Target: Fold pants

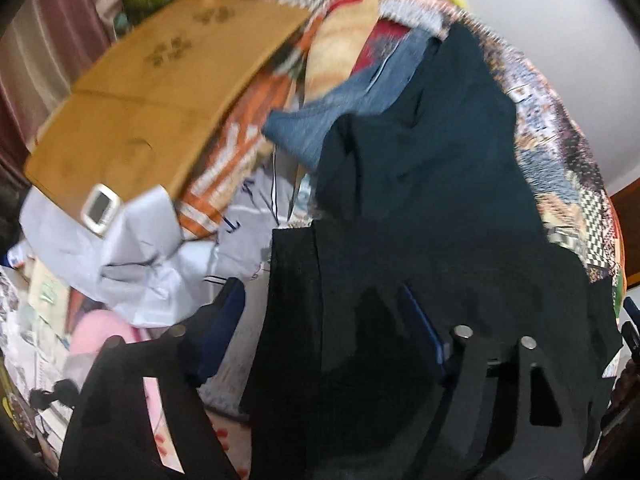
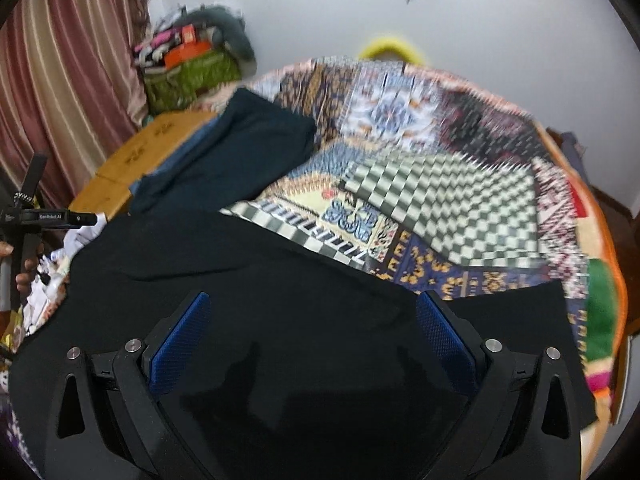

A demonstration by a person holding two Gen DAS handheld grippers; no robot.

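Observation:
Black pants [image 2: 280, 288] lie spread on the patchwork bedcover [image 2: 440, 168]. My right gripper [image 2: 312, 308] hovers over them with its blue-padded jaws wide apart and nothing between them. In the left wrist view the black pants [image 1: 360, 280] lie in front of and between the jaws of my left gripper [image 1: 324, 304], which stand open; one pad is partly hidden by the cloth. The left gripper's body also shows at the left edge of the right wrist view [image 2: 36, 216].
A folded dark teal garment [image 2: 248, 148] lies on blue jeans [image 1: 328, 120] at the bed's far left. A cardboard box [image 1: 152, 96] and white clothes [image 1: 132, 248] lie left of them. A curtain [image 2: 68, 80] and a white wall [image 2: 400, 20] stand behind.

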